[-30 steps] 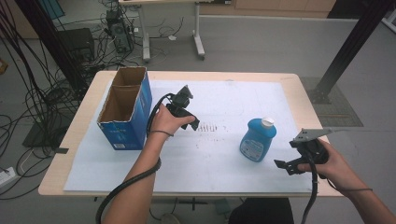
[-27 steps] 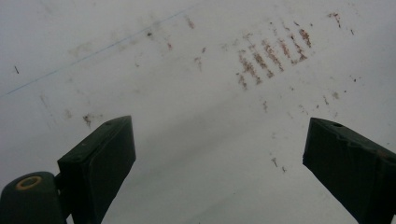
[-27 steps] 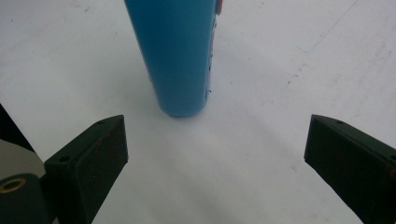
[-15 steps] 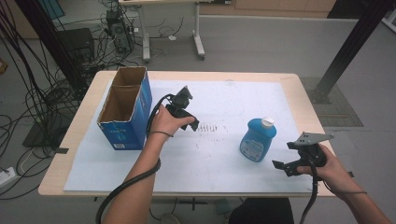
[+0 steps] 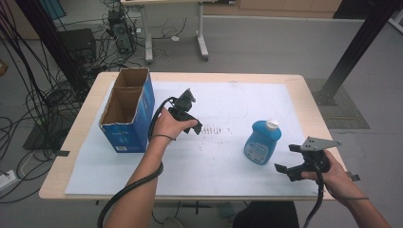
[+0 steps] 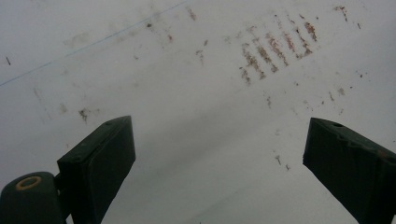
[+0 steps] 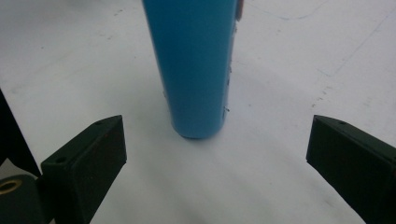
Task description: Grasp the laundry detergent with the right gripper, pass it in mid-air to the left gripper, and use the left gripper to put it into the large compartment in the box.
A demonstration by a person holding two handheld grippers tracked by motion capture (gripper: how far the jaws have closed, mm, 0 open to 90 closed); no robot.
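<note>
Right gripper view: blue bottle (image 7: 196,65) stands upright just ahead of the right gripper's (image 7: 215,154) wide-open, empty fingers (image 7: 88,158), centred between them

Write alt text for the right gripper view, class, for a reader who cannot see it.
A blue bottle stands upright on a white table sheet, straight ahead of the right gripper and centred between its two black jaws. The jaws are wide open and touch nothing; the bottle's base sits just beyond their tips.
</note>
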